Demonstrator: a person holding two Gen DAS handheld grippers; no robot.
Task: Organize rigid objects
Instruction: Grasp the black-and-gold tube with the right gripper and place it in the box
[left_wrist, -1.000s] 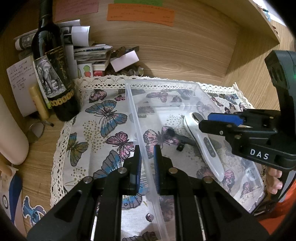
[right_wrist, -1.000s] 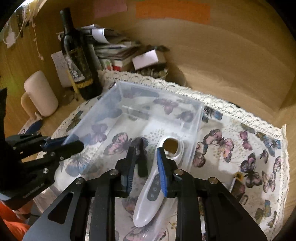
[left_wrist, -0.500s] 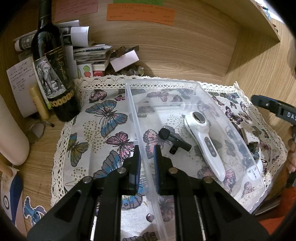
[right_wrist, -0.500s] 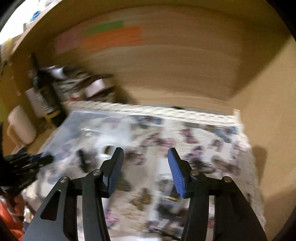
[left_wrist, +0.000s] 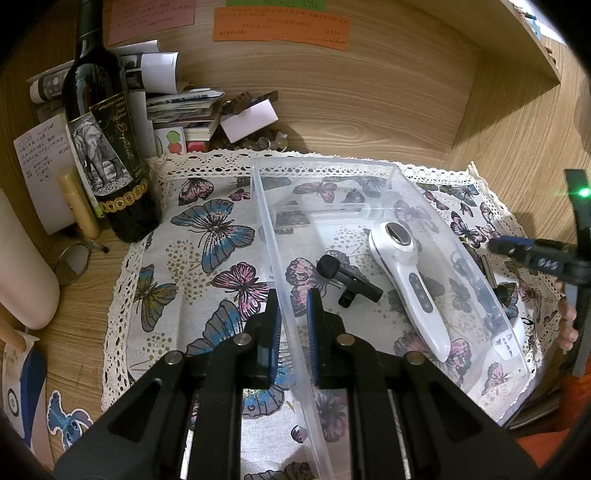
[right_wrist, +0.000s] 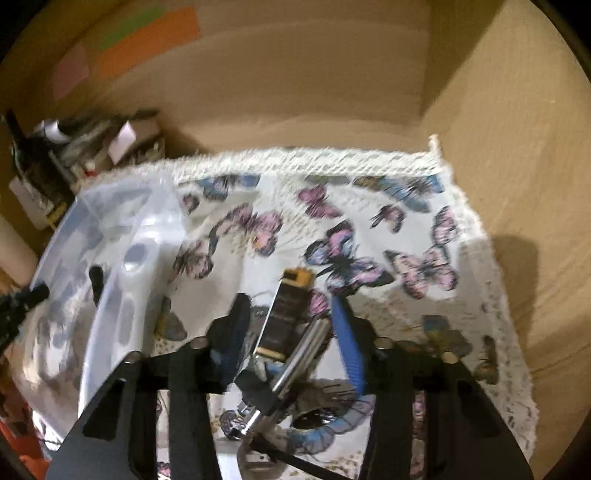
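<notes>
Left gripper clamped on the bin wall, right gripper closing beside the bin.

Your left gripper (left_wrist: 291, 314) points steeply down at the near end of the clear bin (left_wrist: 388, 173); its blue pads pinch the bin's left side wall, one pad outside, one inside. Your right gripper (right_wrist: 291, 325) is outside the bin's right wall, angled down and rolled, blurred in its own view. Its jaws are closing, a dark rectangular case (right_wrist: 284, 314) and a silver tube (right_wrist: 299, 354) between them, pads not yet pressing. From the left wrist view, your right gripper (left_wrist: 496, 246) shows past the bin's right wall, fingertips of your hand (left_wrist: 567, 325) just behind it.
</notes>
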